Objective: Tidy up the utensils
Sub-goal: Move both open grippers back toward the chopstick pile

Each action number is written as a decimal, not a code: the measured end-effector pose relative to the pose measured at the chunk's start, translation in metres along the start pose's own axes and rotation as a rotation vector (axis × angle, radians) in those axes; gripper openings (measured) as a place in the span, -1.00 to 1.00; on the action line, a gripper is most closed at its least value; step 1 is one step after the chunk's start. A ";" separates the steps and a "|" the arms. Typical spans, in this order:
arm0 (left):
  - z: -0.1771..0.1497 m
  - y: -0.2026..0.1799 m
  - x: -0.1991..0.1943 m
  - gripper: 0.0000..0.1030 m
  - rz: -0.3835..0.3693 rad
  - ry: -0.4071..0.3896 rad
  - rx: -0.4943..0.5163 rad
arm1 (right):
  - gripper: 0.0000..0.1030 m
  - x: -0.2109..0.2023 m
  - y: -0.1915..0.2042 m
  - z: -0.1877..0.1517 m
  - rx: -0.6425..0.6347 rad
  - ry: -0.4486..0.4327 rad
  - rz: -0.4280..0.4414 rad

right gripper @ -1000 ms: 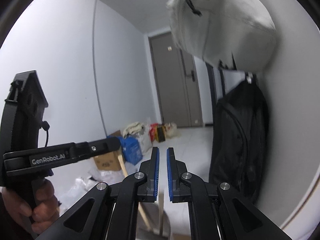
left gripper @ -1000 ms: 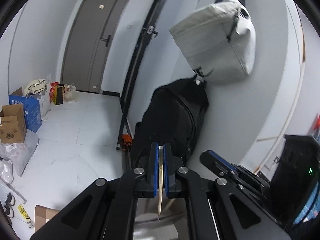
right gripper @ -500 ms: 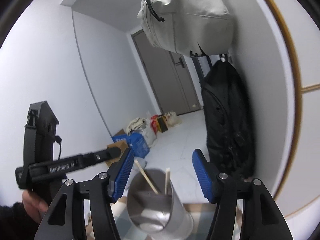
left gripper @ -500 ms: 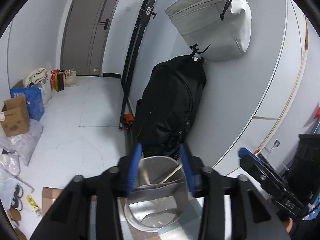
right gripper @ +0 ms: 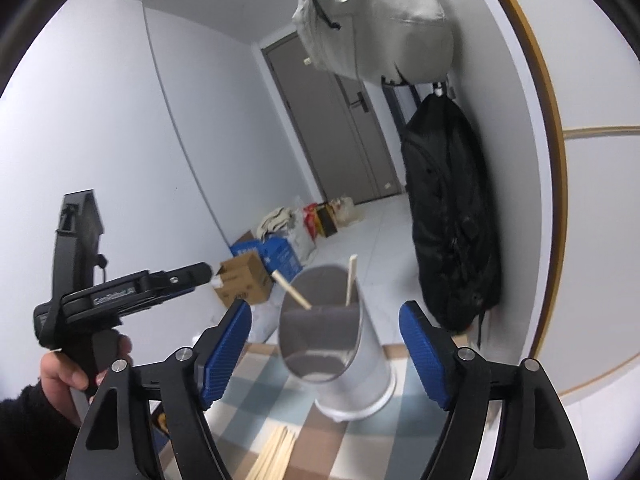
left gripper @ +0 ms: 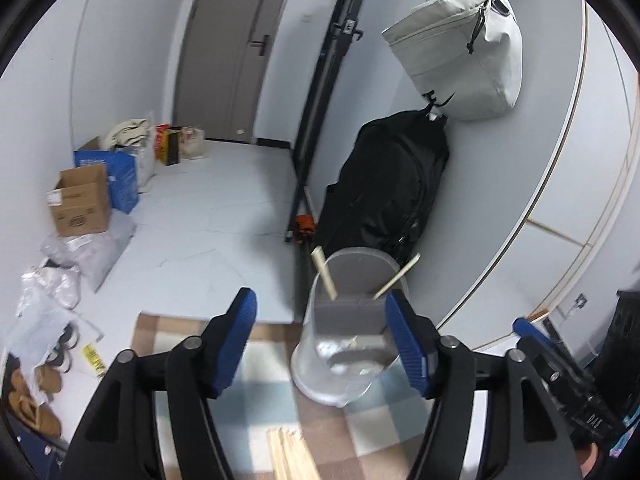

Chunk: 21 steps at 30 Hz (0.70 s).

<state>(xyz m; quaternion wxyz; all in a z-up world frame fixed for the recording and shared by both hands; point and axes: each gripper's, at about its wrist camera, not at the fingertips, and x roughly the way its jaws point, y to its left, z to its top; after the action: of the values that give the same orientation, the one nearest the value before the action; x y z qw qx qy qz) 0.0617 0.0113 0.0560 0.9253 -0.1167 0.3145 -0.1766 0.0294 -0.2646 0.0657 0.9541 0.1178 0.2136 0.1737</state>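
Both hand-held grippers, left [left gripper: 322, 342] and right [right gripper: 326, 354], hang released and empty; next, lower onto the chopstick pile [right gripper: 276, 456], pinching one squarely for the metal holder [right gripper: 340, 344].

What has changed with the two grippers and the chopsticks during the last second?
One second ago the left gripper was shut on a chopstick and the right gripper was nearly shut. Both have opened wide; the chopstick was let go, and two chopsticks now stand in the metal holder. Both cameras have pulled back and tilted down. The loose chopsticks on the checked cloth have only now come into view.
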 end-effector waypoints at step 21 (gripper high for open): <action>-0.080 0.069 0.009 0.58 0.182 0.150 -0.157 | 0.99 0.083 0.034 -0.096 0.005 0.547 0.071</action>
<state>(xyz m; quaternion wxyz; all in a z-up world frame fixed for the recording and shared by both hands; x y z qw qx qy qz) 0.0358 0.0621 -0.0329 0.8994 -0.1463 0.4051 -0.0749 0.0469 -0.1873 -0.0389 0.8538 0.0765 0.4597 0.2320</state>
